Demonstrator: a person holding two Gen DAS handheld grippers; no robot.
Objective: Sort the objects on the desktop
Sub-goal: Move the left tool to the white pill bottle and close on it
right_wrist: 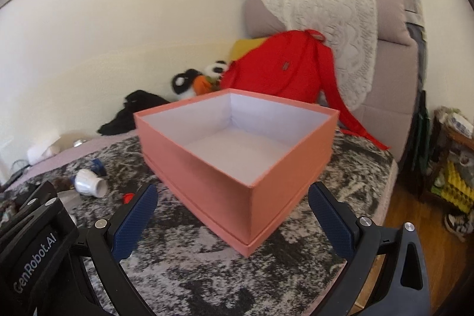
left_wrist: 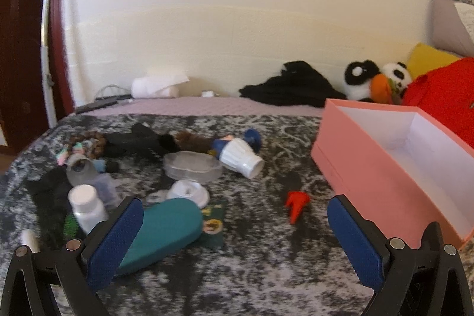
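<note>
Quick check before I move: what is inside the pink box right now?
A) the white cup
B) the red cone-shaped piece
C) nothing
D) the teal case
C: the right wrist view shows the pink box with a bare white floor; nothing lies inside.

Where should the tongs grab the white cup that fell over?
Best guess: pinch the white cup across its ribbed middle, coming from above with the left tongs, which are open. It lies on its side, open mouth toward the camera's lower right, so the rounded body is the widest clear part. A clear dish sits close on its left.
</note>
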